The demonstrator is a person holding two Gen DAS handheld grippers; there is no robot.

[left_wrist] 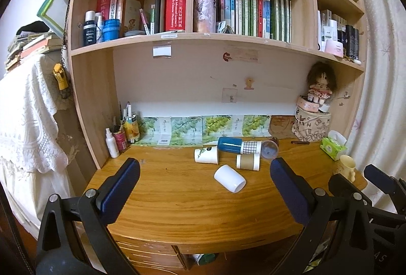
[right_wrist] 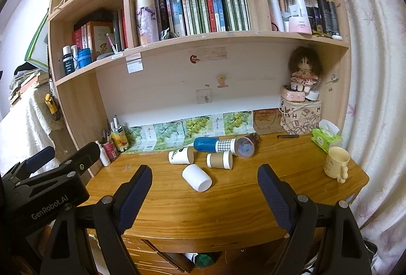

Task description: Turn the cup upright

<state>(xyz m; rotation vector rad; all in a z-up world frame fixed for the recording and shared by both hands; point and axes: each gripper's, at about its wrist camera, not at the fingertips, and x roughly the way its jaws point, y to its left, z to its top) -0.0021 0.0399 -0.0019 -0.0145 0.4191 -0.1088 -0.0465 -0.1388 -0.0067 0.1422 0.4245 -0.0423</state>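
Plainly, nothing has been grasped yet: the left gripper and the right gripper both hang back from the front edge of the desk, jaws spread wide and holding nothing. Nearest to them, the white cup lies on its side on the bare wood, mouth turned toward the front right, a little apart from the cluster behind it. That cluster is the trouble: a leaf-printed paper cup, a brown-sleeved paper cup, a blue tumbler and a checked cup all lie tipped over and close together, some touching. A yellow mug stands upright well off to the right.

Judging from this layout, the white cup could roll away if one finger touches its rounded wall before the other, since it rests on a smooth surface. A reach that runs too deep could nudge the paper cups and set them rolling too. Squeezing near the open rim might also let the cup slip or twist while being turned
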